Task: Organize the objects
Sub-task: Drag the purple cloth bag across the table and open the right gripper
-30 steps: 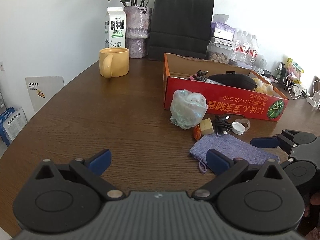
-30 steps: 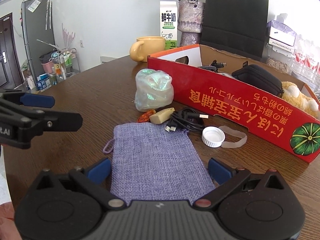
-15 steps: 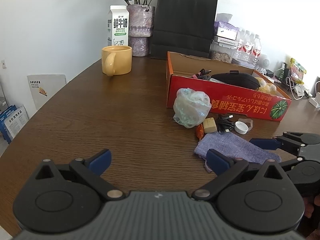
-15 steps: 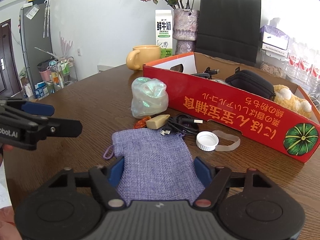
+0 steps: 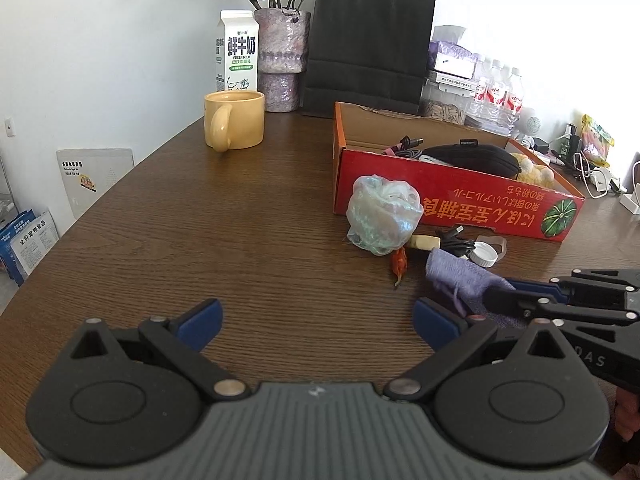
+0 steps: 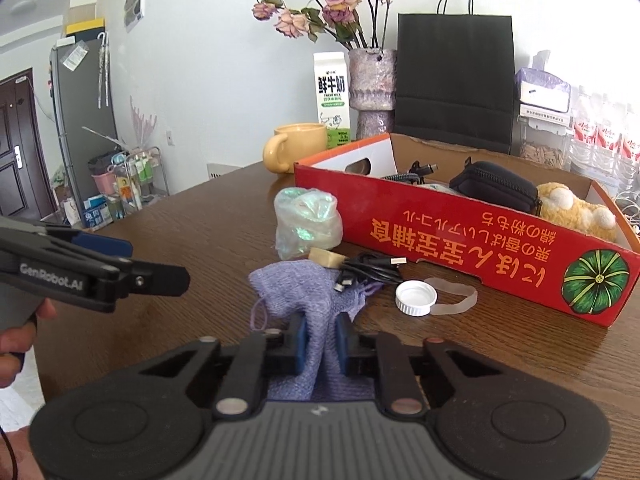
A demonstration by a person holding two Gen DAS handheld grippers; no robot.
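- Lilac knitted cloth, a small drawstring pouch (image 6: 308,300), lies bunched on the dark brown wooden table (image 5: 224,240); its near end is pinched between the blue pads of the right gripper (image 6: 321,340), whose jaws are closing on it.
- Seen from the left wrist, the same pouch rises in a rumpled fold just beside the right gripper's tip, with a loose cord hanging from it.
- The left gripper (image 5: 316,316) hangs above bare wood with its blue-padded fingers (image 5: 200,318) spread wide and nothing between them; a hand (image 6: 16,340) shows under its body in the right wrist view.
- Just beyond the pouch lie a tan eraser-like block (image 6: 328,258), a coiled black cable (image 6: 372,268), a white plastic bottle cap (image 6: 416,298) and a clear rubber band (image 6: 456,300), all close together.
- A small orange-red item (image 5: 400,264) lies beside the pouch; what it is cannot be told.
- A crumpled translucent greenish plastic bag (image 5: 382,218) sits against the front wall of a shallow red cardboard box (image 6: 480,248) printed with a green pumpkin.
- Inside the box rest a black zip case (image 6: 494,186), a yellow plush toy (image 6: 576,210) and some cables.
- At the table's far side stand a yellow ceramic mug (image 5: 234,126), a white milk carton (image 5: 238,56), a mottled purple vase (image 5: 282,64) of dried roses and a black paper bag (image 5: 368,48).
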